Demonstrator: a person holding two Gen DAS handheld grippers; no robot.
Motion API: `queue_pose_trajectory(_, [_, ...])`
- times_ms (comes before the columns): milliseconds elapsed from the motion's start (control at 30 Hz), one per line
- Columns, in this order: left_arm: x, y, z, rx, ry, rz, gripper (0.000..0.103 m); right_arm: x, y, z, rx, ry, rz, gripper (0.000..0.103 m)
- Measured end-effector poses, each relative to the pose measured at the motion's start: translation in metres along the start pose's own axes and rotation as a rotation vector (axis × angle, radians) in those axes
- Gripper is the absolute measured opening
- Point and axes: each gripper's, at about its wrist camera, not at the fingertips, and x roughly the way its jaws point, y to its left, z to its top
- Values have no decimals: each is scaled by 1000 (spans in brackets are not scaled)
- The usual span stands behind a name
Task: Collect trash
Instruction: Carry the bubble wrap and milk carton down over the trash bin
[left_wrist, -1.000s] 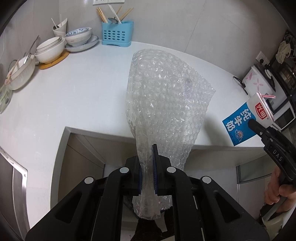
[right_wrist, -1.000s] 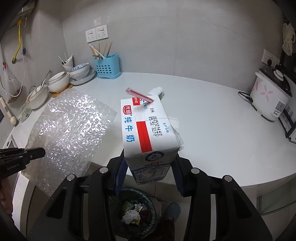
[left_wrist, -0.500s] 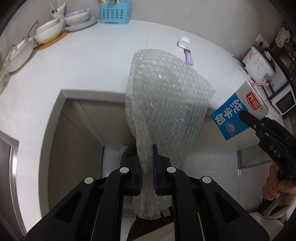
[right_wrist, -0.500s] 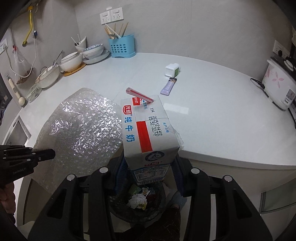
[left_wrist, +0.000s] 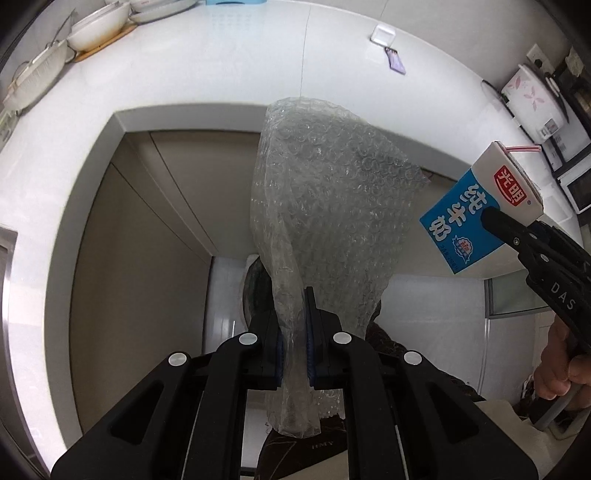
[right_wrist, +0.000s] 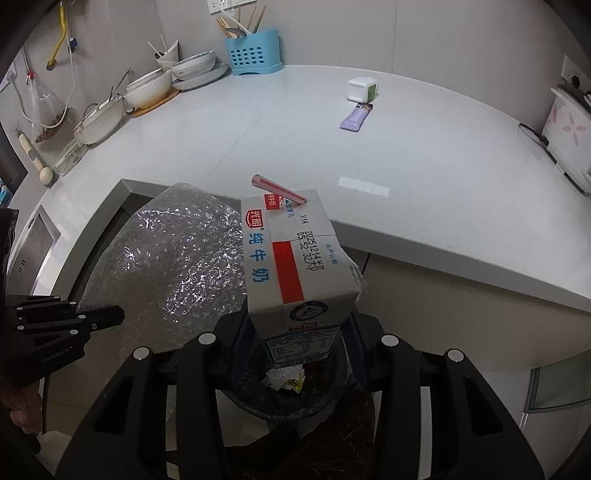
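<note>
My left gripper (left_wrist: 294, 334) is shut on a clear sheet of bubble wrap (left_wrist: 328, 206), which stands up from the jaws and hides most of a dark bin (left_wrist: 253, 284) on the floor. My right gripper (right_wrist: 295, 332) is shut on a blue and white milk carton (right_wrist: 291, 258) with a pink straw (right_wrist: 277, 189). Right below the carton sits the dark trash bin (right_wrist: 325, 402) holding crumpled wrappers. From the left wrist, that carton (left_wrist: 480, 210) hangs at the right in the right gripper (left_wrist: 495, 221). The bubble wrap (right_wrist: 173, 258) and left gripper (right_wrist: 114, 315) show left of the carton.
The white L-shaped countertop (right_wrist: 295, 129) holds a purple wrapper (right_wrist: 355, 118) and a small white box (right_wrist: 362, 89). Bowls (right_wrist: 147, 88) and a blue utensil holder (right_wrist: 255, 53) stand at the back left, a rice cooker (right_wrist: 569, 125) at the right. Beige cabinet fronts (left_wrist: 147, 240) lie under the counter.
Both grippers have sunk from above the counter to in front of its edge and tilted further down. The bin has come closer beneath the carton. Both grips are unchanged.
</note>
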Motion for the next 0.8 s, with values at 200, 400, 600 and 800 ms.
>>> queue_pose_trajectory(200, [29, -1, -7, -4, 42, 15, 8, 22, 1, -19, -7, 56, 10, 42])
queue_pose_trajectory(400, [57, -6, -8, 3, 77, 18, 8, 39, -3, -28, 1, 87, 3, 42])
queue_pose_trajectory(600, [82, -12, -9, 10, 101, 25, 8, 52, -6, -37, -9, 90, 1, 42])
queue_pose_trajectory(800, [107, -15, -11, -1, 136, 34, 8, 70, -5, -47, -28, 116, 3, 42])
